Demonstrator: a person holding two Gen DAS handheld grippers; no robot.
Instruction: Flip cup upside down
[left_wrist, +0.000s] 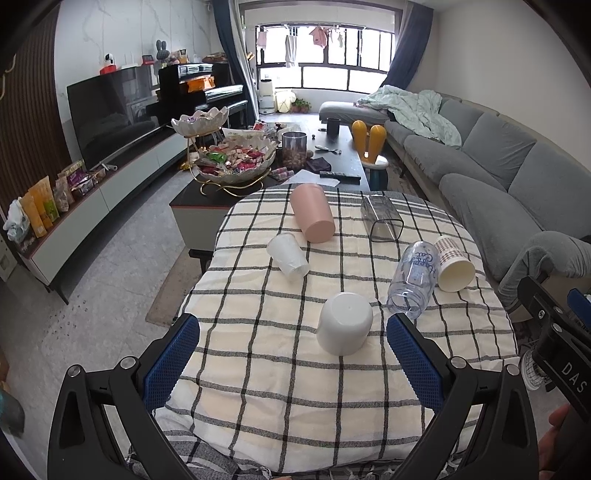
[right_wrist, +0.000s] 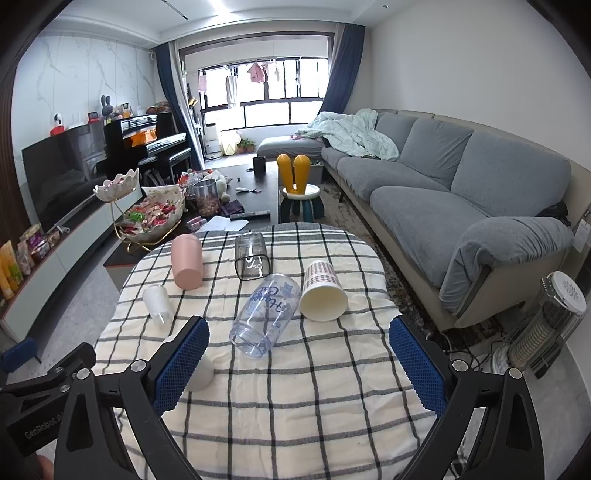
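A white cup (left_wrist: 344, 322) stands upside down on the checked tablecloth (left_wrist: 258, 369), just ahead of my open, empty left gripper (left_wrist: 291, 332). In the right wrist view only its edge (right_wrist: 201, 373) shows behind the left finger. Several cups lie on their sides: a pink cup (left_wrist: 312, 213) (right_wrist: 187, 261), a small white plastic cup (left_wrist: 287, 254) (right_wrist: 158, 304), a clear dark-rimmed cup (left_wrist: 381, 218) (right_wrist: 251, 255), a clear printed cup (left_wrist: 413, 279) (right_wrist: 265, 314), and a patterned paper cup (left_wrist: 453, 263) (right_wrist: 322, 291). My right gripper (right_wrist: 299, 336) is open and empty, just short of the printed cup.
A dark coffee table (left_wrist: 343, 147) with a two-tier snack bowl (left_wrist: 232, 158) stands beyond the small table. A grey sofa (right_wrist: 461, 192) runs along the right. A TV (left_wrist: 110, 107) and low cabinet line the left. A heater (right_wrist: 546, 321) stands at the right.
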